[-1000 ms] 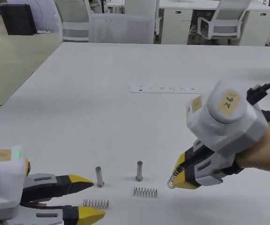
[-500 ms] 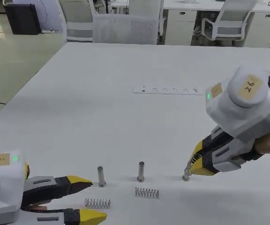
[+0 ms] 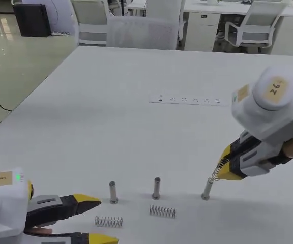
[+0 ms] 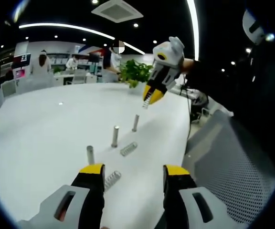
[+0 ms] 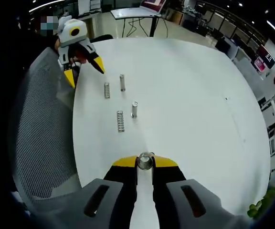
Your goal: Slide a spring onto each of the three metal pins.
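Three short metal pins stand in a row on the white table: left pin [image 3: 113, 192], middle pin [image 3: 156, 188], right pin [image 3: 207, 188]. My right gripper [image 3: 225, 169] is shut on a spring [image 3: 217, 172], tilted, with its lower end right at the right pin's top. That spring [image 5: 145, 161] shows end-on between the jaws in the right gripper view. Two loose springs lie in front of the pins, one [image 3: 108, 221] by the left pin, one [image 3: 163, 211] by the middle pin. My left gripper [image 3: 98, 219] is open at the near left, jaws either side of the left spring [image 4: 111, 179].
A white power strip [image 3: 189, 99] lies flat farther back on the table. Office chairs [image 3: 144, 31] stand past the far edge. The table's left edge [image 3: 29, 97] drops to the floor. A mesh chair back [image 5: 42, 133] sits near the table's front edge.
My right gripper has carried its spring to the right and upward, uncovering the right pin. The left gripper has stayed put. The head camera has shifted a little.
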